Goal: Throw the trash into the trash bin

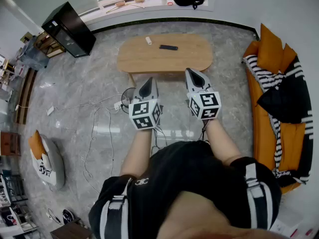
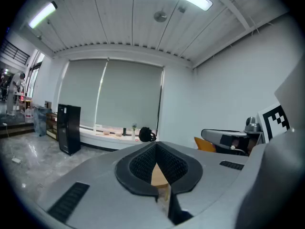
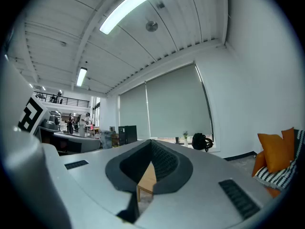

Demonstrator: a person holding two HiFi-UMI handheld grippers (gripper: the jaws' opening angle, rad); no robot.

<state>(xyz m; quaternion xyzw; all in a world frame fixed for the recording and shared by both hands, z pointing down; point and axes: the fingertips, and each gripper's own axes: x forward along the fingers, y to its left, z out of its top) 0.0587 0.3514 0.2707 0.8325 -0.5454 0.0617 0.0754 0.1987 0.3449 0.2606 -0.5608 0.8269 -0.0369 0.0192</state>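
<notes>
So, both sets of jaws are pressed together with nothing in them: the left gripper (image 1: 148,82) and right gripper (image 1: 194,74) hang short of the tabletop's (image 1: 149,61) near edge. The likely trash, a small white scrap (image 1: 148,40), lies toward the tabletop's far edge, near a black remote (image 1: 168,47). Approach is the step in hand, I judge: walk up to the tabletop, part one gripper's jaws before reaching, then straddle the scrap clear of the remote. No bin shows around the tabletop.

Living room: orange sofa (image 1: 292,139), coffee table (image 1: 149,58), marble floor (image 1: 79,91).
</notes>
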